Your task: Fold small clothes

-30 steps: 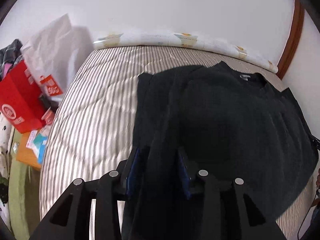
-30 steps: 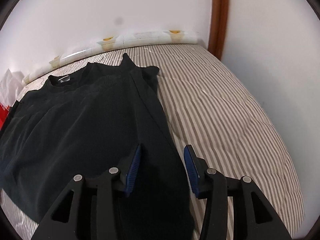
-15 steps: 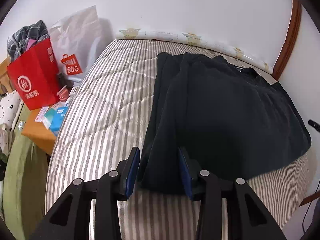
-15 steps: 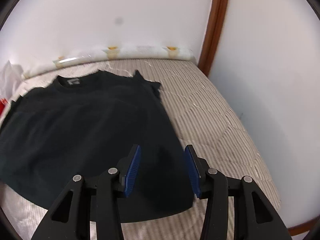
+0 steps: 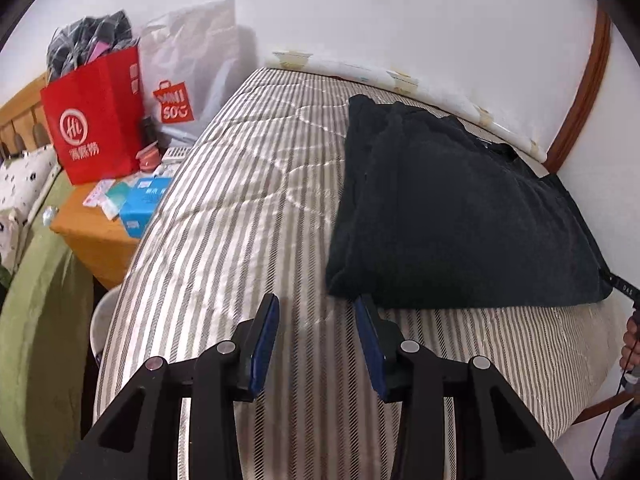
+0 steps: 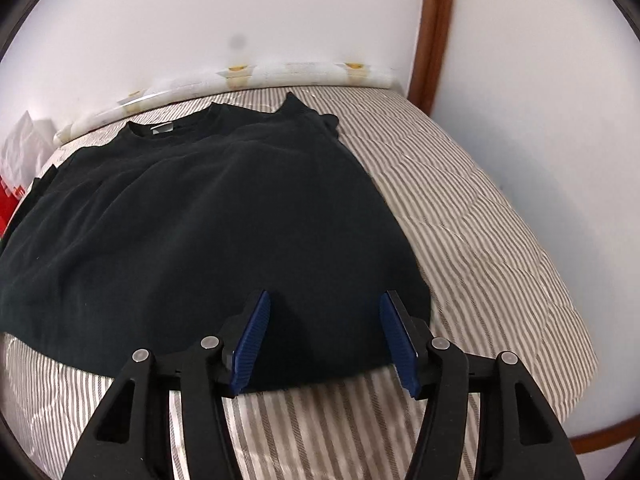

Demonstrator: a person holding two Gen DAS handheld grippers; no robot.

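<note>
The black shirt (image 6: 208, 216) in the middle of the right wrist view is a soft, matt knit cloth, and it lies on a bed (image 6: 480, 232) covered in quilted, striped fabric with a faint sheen. Each hand-held gripper, the left (image 5: 316, 340) and the right (image 6: 326, 338) at the lower edge of its frame, is matt black plastic with ribbed blue pads (image 6: 252, 340) and small shiny metal pins. At upper left of the left wrist view stand a glossy red paper bag (image 5: 96, 120) and a crinkled white plastic bag (image 5: 192, 64) on a smooth orange wooden surface (image 5: 92, 228).
</note>
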